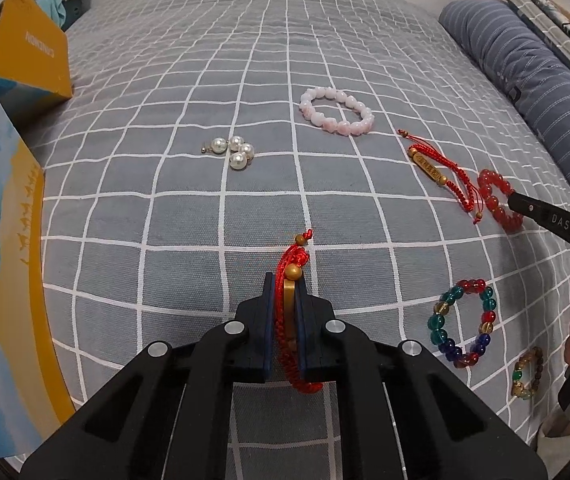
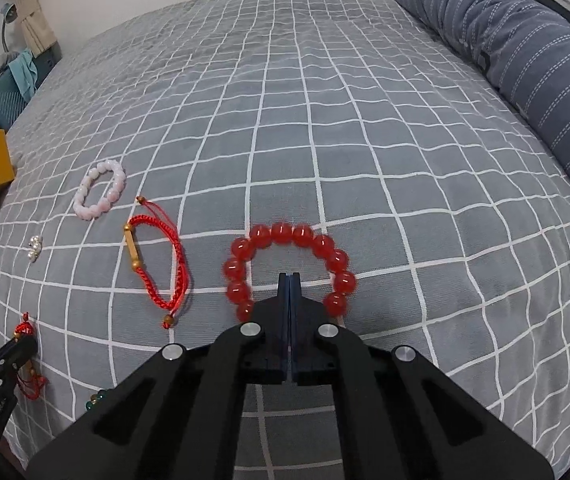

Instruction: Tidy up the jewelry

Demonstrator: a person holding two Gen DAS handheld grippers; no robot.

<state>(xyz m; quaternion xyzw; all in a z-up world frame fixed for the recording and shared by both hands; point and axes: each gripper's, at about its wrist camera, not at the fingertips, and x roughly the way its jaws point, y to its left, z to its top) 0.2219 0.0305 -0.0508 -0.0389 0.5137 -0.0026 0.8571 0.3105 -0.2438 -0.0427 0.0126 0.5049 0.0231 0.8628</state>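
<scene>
Both hands look set to lift jewelry off the checked bedspread [image 1: 245, 60] for sorting: the left gripper [image 1: 289, 292] clamps a red braided cord bracelet [image 1: 291, 272] with gold beads near the bed's near edge, while the right gripper [image 2: 289, 280] is pinched fully closed inside the glossy red bead bracelet [image 2: 285, 234], apparently holding nothing.

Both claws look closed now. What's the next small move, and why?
Probably lift the left claw slightly: it is shut on the red cord bracelet. The right claw is shut inside the red bead bracelet; a bead grip isn't visible.
</scene>
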